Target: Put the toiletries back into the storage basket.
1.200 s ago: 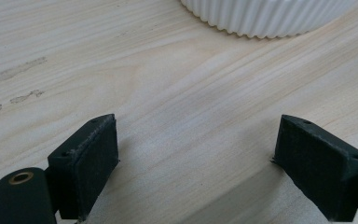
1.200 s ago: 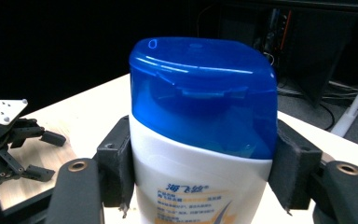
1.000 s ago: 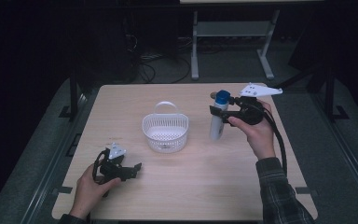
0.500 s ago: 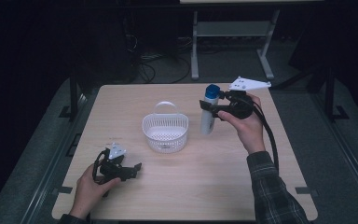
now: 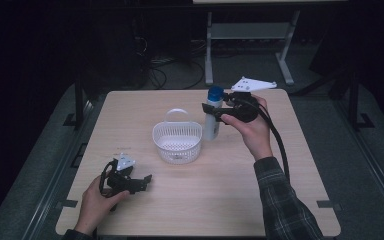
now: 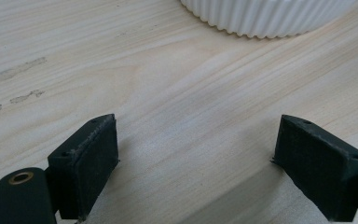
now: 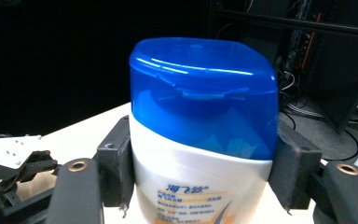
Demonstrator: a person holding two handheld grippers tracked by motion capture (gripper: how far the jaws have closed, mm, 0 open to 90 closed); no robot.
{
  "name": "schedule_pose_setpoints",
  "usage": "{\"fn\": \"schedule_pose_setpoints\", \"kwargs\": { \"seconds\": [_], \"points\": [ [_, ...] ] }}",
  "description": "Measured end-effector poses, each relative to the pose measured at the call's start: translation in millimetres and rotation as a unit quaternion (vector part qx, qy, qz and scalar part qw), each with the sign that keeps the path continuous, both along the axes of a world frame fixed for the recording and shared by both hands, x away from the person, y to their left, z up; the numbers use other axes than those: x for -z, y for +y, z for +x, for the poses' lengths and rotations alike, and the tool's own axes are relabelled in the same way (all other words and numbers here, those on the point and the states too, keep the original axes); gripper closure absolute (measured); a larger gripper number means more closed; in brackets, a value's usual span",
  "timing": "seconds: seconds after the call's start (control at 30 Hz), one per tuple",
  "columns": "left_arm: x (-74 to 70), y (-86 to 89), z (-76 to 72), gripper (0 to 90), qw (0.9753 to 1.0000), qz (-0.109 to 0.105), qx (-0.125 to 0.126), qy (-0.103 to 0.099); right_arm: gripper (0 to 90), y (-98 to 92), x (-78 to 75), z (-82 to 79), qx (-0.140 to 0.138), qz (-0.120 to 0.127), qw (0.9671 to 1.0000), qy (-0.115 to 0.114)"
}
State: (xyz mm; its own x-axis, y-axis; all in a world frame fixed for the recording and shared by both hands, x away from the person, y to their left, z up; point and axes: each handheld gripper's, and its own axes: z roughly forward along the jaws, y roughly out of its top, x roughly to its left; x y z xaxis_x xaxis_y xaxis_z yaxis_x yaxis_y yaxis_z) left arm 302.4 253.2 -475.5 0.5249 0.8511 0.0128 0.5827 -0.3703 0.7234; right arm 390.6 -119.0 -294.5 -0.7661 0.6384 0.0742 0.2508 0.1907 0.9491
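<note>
A white bottle with a blue cap (image 5: 212, 115) hangs upright above the table, just right of the white basket (image 5: 177, 141). My right gripper (image 5: 215, 113) is shut on the bottle; in the right gripper view its pads (image 7: 116, 163) press both sides of the bottle (image 7: 200, 140) just under the cap. My left gripper (image 5: 142, 181) rests low at the front left of the table, open, with only bare wood between its pads (image 6: 91, 154). The basket's ribbed wall (image 6: 265, 16) lies ahead of it.
The wooden table (image 5: 230, 200) has free room in front and to the right. Behind the table stand a white metal frame (image 5: 245, 35) and cables on the dark floor. The left gripper (image 7: 9, 163) appears small in the right gripper view.
My right gripper has carried the bottle leftward, from the table's right side to just beside the basket. The left gripper has stayed put.
</note>
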Motion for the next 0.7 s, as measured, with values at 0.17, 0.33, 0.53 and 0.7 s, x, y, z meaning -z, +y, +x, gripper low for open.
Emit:
{"fn": "schedule_pose_setpoints", "kwargs": {
  "seconds": [0.17,0.33,0.53,0.7],
  "points": [
    [0.0,0.0,0.0,12.6,1.0,0.0,0.001,0.0,34.5,10.4,-3.2,2.8,-0.006,0.002,1.0,-0.001],
    [0.0,-0.1,-0.1,12.7,1.0,0.0,0.001,0.0,34.5,19.7,-3.2,6.7,-0.011,0.005,0.9999,-0.003],
    [0.0,-0.2,-0.1,12.7,1.0,0.0,0.002,0.0,34.5,32.4,-2.0,10.5,-0.018,0.001,0.9998,-0.001],
    [0.2,-0.4,-0.2,12.6,1.0,-0.001,0.002,0.0,34.5,41.0,0.8,12.6,-0.023,0.002,0.9997,-0.001]
  ]
}}
